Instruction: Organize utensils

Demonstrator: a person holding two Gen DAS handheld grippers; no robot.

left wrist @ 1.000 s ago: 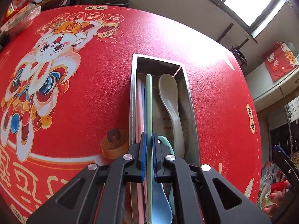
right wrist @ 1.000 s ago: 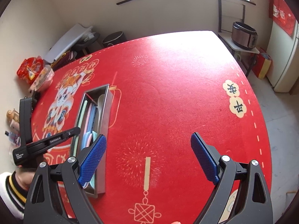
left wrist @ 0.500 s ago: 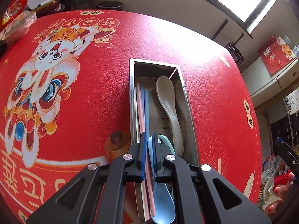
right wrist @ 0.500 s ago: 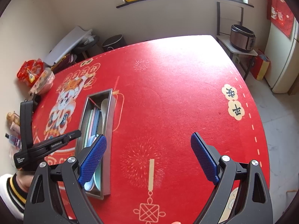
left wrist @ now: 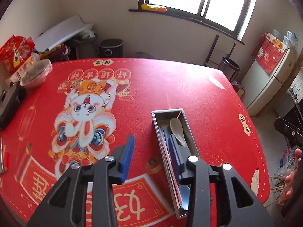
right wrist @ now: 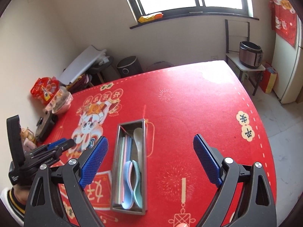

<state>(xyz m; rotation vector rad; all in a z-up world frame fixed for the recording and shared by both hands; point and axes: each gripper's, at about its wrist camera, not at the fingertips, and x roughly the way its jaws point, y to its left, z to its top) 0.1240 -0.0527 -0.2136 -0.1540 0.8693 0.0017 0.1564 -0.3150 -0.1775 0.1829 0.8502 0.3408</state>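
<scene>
A long steel tray [right wrist: 144, 152] lies on the red tablecloth and holds pastel chopsticks [right wrist: 125, 155], a beige spoon [right wrist: 139, 138] and blue, pink and teal spoons [right wrist: 132, 185]. The tray also shows in the left wrist view [left wrist: 157, 126] with the beige spoon [left wrist: 177, 129]. My left gripper [left wrist: 151, 157] is open and empty, raised above the tray's left side; it shows at the left in the right wrist view [right wrist: 62, 144]. My right gripper [right wrist: 151, 160] is open and empty, high above the tray.
A foil bowl [left wrist: 36, 73], red snack bags [left wrist: 15, 53] and a dark box [left wrist: 9, 104] sit at the table's left edge. A rice cooker [right wrist: 251, 54] stands on a small stand beyond the far right corner, beside a fridge [right wrist: 287, 60].
My left gripper let go of the green chopstick into the tray, opened wide, and lifted up and back to the left. My right gripper rose too, still open.
</scene>
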